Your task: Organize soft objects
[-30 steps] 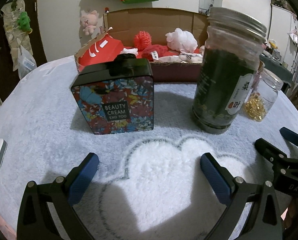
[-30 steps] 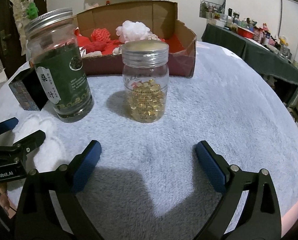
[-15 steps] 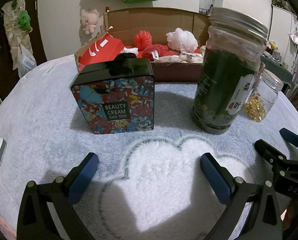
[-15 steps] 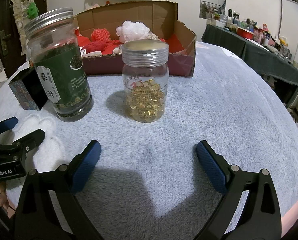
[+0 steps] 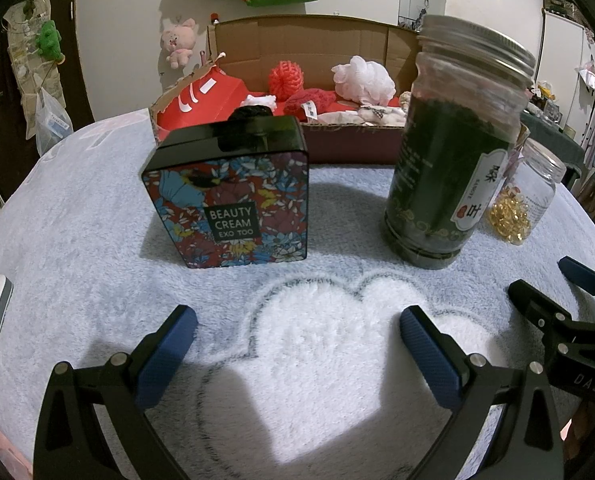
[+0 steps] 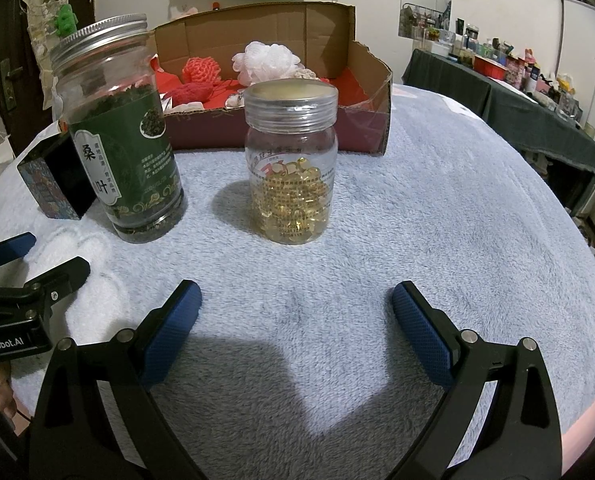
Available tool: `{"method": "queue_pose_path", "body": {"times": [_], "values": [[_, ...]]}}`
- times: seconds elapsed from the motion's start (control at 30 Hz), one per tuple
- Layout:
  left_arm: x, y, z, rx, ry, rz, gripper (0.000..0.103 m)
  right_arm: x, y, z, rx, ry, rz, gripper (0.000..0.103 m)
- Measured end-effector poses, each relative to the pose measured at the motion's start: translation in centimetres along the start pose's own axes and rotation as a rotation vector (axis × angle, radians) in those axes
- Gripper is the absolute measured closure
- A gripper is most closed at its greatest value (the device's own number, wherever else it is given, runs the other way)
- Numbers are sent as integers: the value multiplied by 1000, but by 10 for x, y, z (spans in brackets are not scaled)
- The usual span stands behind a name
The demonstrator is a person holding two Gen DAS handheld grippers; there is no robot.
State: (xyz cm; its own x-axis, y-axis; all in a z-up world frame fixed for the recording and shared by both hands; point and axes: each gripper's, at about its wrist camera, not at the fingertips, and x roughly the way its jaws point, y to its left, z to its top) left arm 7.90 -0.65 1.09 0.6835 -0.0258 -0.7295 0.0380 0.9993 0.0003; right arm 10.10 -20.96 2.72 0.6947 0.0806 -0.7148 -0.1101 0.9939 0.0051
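Soft objects boxed beyond blanket.

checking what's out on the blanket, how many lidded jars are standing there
2. The green tea jar stands left, next to the floral tin. The clear capsule jar stands right of it, in front of the cardboard box. More could be hidden behind them.

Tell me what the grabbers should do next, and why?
Probably the right gripper should reach forward past the capsule jar toward the white bath pouf in the cardboard box. Both grippers are open and empty, and the soft things all sit in that box behind the jars.
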Motion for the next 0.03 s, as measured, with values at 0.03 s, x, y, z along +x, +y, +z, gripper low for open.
{"method": "queue_pose_path", "body": {"times": [0.03], "values": [[0, 0, 0, 0, 0, 0, 0, 0, 0, 0, 0, 0, 0, 5]]}}
